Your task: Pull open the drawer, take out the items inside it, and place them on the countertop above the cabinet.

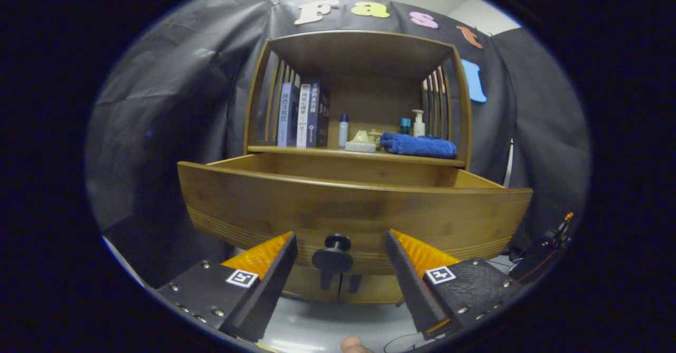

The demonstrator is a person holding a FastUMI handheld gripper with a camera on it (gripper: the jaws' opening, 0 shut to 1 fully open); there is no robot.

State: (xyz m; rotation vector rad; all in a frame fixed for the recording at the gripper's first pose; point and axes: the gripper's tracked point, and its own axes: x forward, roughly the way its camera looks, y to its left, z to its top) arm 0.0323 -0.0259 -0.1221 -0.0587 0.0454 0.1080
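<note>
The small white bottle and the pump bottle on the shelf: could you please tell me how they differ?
The small white bottle has a blue cap and stands near the books; the pump bottle has a white pump head and stands behind the blue towel. Both stand upright. The tool is open around the drawer knob.

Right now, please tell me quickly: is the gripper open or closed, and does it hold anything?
Gripper: open, holding nothing; the drawer knob sits between its fingers, untouched.
</note>
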